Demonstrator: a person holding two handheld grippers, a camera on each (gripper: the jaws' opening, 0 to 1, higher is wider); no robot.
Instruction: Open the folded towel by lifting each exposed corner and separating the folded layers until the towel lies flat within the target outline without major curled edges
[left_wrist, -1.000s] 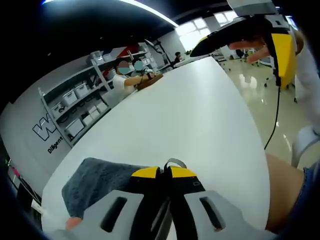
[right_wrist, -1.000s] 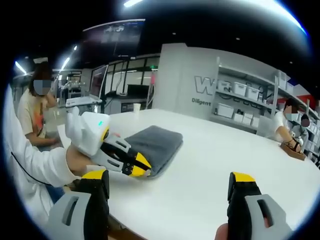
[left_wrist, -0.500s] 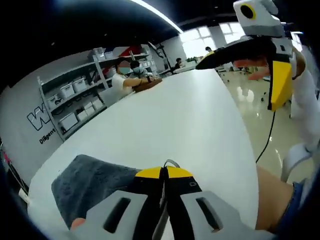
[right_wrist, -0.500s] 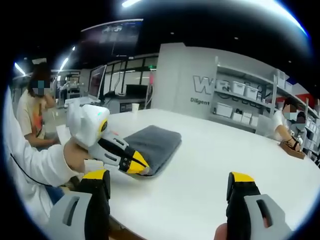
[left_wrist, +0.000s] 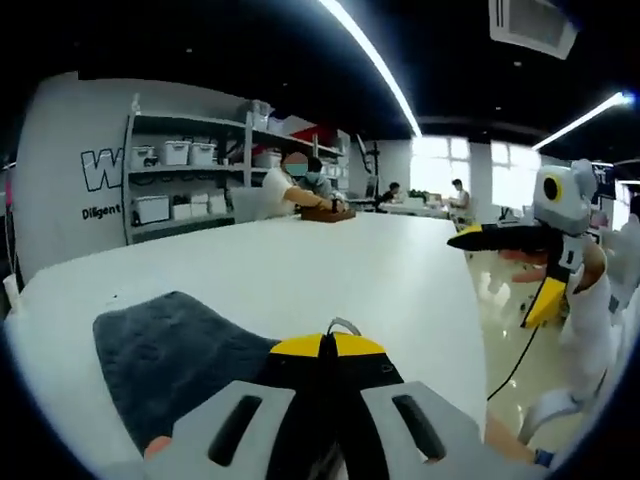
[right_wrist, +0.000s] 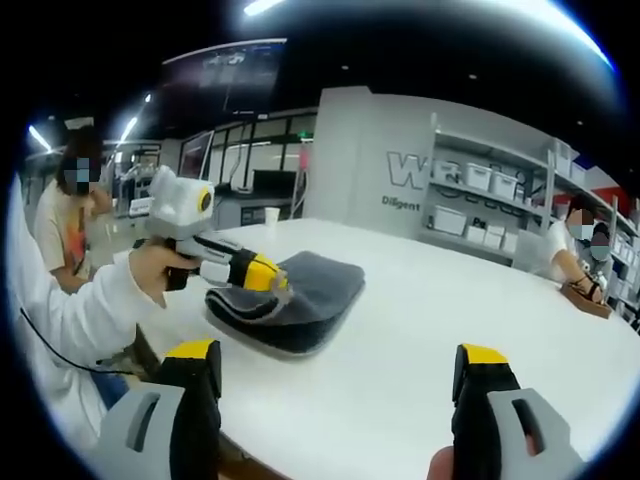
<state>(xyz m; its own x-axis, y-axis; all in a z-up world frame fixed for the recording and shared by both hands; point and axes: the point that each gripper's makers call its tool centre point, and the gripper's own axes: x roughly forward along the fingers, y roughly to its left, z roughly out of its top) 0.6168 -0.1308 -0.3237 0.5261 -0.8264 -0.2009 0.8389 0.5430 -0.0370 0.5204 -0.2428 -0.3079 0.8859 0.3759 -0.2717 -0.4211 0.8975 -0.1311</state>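
Towel (right_wrist: 290, 300) corner is pinched by left gripper (right_wrist: 268, 275), lifted to separate layers; right gripper (right_wrist: 335, 385) is held released, clear.

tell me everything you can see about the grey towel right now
The grey towel is dark, fluffy terry cloth, folded into a thick pad on the white table near its edge. The left gripper, yellow-tipped jaws shut, pinches a near corner and holds it raised, so upper layers peel up and sag back over the layers lying flat. A small loop tag pokes up past the jaw tips in the left gripper view. The right gripper is open, apart from the towel.
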